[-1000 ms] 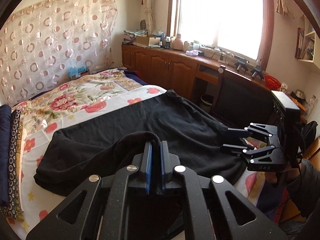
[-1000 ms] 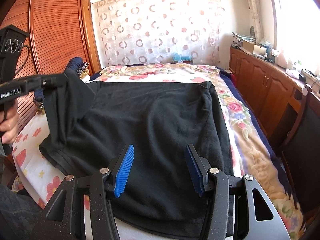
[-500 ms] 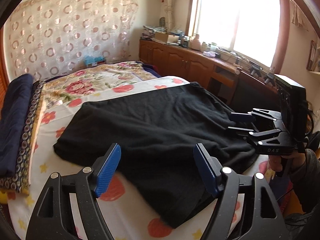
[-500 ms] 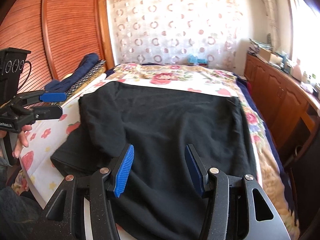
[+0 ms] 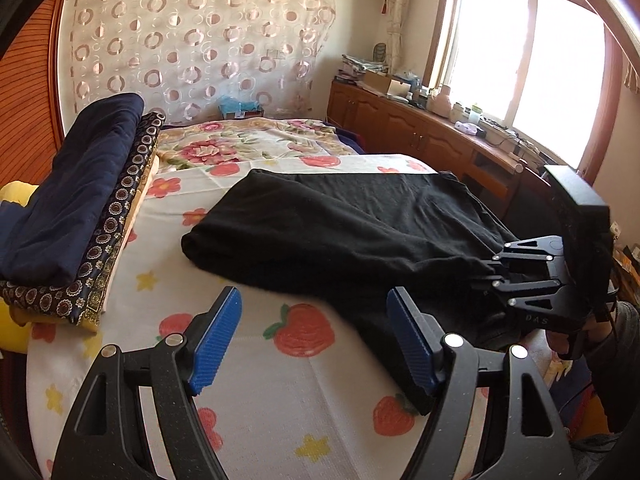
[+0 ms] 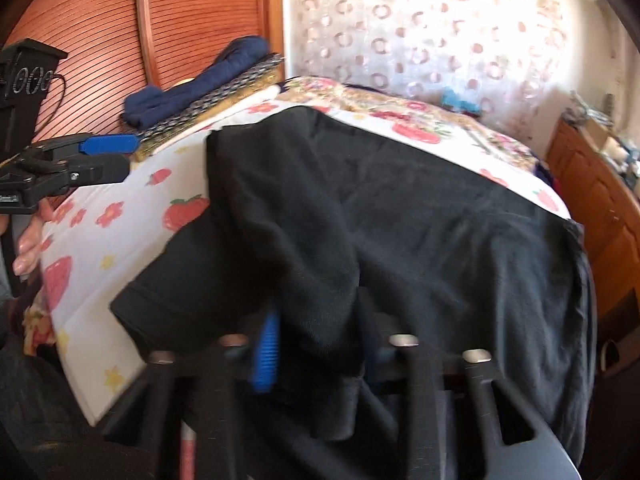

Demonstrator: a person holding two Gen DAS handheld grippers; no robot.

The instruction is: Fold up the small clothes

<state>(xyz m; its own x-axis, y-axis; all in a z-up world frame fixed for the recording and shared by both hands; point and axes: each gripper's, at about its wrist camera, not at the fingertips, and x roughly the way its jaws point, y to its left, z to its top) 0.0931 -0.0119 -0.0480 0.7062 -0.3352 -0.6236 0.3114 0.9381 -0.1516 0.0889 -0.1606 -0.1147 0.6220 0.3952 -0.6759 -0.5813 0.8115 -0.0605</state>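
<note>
A black garment [image 5: 340, 232] lies spread on the strawberry-print bed sheet [image 5: 260, 380], one edge folded over toward the middle. My left gripper [image 5: 313, 295] hangs open above the sheet at the garment's near left edge, with nothing held. In the right wrist view it [image 6: 132, 158] sits off to the left, clear of the garment [image 6: 440, 220]. My right gripper [image 6: 320, 344] is closing its jaws, and a bunched fold of the black cloth fills the gap between the blue pads [image 6: 266, 352]. From the left wrist view, the right gripper [image 5: 490, 274] pinches the garment's right edge.
A folded navy blanket [image 5: 80, 200] on patterned bedding lies along the bed's left side. Wooden cabinets [image 5: 420, 140] under a bright window run along the right. A slatted wooden panel [image 6: 100, 20] stands behind the blanket. A person's hand [image 6: 28, 240] holds the left gripper.
The left gripper opened, let go of the black cloth and moved left over the sheet. The right gripper moved in and closed on a fold of the garment.
</note>
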